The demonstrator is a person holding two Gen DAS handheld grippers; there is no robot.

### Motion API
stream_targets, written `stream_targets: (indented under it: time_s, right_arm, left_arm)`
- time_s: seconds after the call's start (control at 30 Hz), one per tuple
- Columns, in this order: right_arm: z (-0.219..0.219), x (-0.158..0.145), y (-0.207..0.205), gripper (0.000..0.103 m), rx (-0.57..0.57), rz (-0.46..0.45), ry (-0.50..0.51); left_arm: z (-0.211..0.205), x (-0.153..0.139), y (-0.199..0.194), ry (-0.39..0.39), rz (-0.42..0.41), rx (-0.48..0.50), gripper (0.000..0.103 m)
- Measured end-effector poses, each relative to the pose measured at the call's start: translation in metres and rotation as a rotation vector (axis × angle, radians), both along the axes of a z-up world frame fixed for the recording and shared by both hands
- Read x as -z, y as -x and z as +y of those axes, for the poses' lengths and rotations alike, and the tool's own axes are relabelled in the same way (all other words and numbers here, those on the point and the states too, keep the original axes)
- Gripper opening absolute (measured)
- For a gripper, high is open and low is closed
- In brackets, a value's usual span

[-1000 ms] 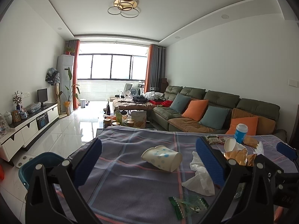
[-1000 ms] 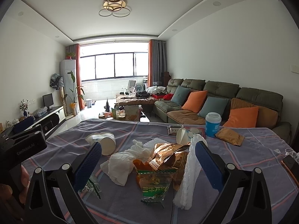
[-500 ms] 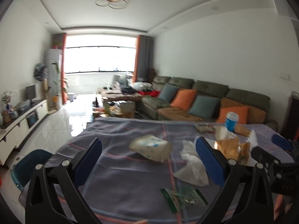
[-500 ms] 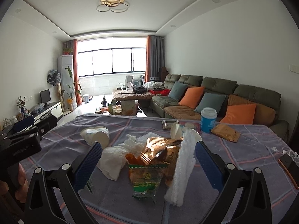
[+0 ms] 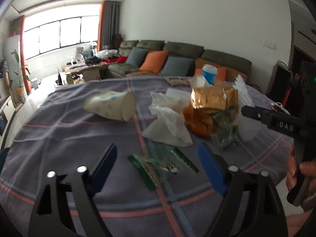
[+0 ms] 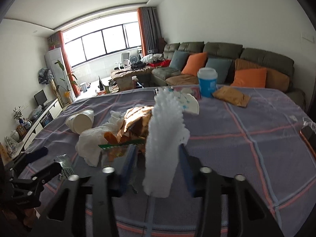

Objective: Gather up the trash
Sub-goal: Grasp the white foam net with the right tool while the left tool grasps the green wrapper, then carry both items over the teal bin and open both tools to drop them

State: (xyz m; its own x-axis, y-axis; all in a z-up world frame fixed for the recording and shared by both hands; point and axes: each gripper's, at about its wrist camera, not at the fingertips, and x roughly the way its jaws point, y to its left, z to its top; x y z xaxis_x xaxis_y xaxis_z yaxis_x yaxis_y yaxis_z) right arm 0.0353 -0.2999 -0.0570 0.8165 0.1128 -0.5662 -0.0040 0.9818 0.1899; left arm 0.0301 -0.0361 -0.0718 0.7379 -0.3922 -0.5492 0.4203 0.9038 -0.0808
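Trash lies on a table under a purple plaid cloth [image 5: 69, 138]. A green wrapper [image 5: 162, 162] lies flat between the blue pads of my left gripper [image 5: 157, 166]. Its jaws are closing and the pads stand clear of the wrapper. My right gripper [image 6: 157, 165] is closing around an upright white foam net [image 6: 164, 130]. The right pad is at the net's edge and a dark gap shows at the left pad. A tipped paper cup [image 5: 112, 106], a white crumpled tissue [image 5: 167, 124] and a gold and orange snack bag [image 5: 211, 100] lie just beyond.
A blue cup with a white lid [image 6: 207, 85] and a brown pouch [image 6: 231, 97] sit at the table's far side. A phone [image 6: 309, 138] lies at the right edge. A sofa [image 6: 237, 59] runs behind the table. A hand [image 5: 296, 169] holds the right gripper.
Both grippers have tipped down and come closer to the table. The left jaws have narrowed over the green wrapper. The right jaws have narrowed a lot around the white foam net.
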Motion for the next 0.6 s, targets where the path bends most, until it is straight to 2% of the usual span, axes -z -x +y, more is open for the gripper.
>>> stream_targets:
  time_s: [0.03,0.07,0.17,0.33,0.43,0.6]
  right_arm:
    - [-0.003,0.001,0.0,0.022,0.0,0.01,-0.018]
    - [-0.005,0.002,0.0,0.012,0.001,0.015,-0.028]
    - [-0.014,0.0,0.003,0.012,0.01,0.006,-0.048]
    - [-0.019,-0.023,0.012,0.012,0.028,-0.057,-0.012]
    - [-0.017,-0.045,0.019,0.012,0.016,-0.122,0.002]
    - [0.018,-0.074,0.019,0.012,-0.159,-0.197,-0.023]
  left_arm:
    - [-0.001,0.004,-0.002,0.006,0.021,0.011,0.073]
    - [-0.001,0.007,-0.004,0.014,0.039,0.017,0.063]
    - [0.004,0.014,-0.012,0.06,0.093,0.037,0.045]
    - [0.019,0.013,-0.011,0.154,0.093,0.046,0.022]
    - [0.028,0.011,-0.009,0.179,0.085,0.037,0.017]
    - [0.051,-0.003,-0.003,0.218,0.06,0.006,0.016]
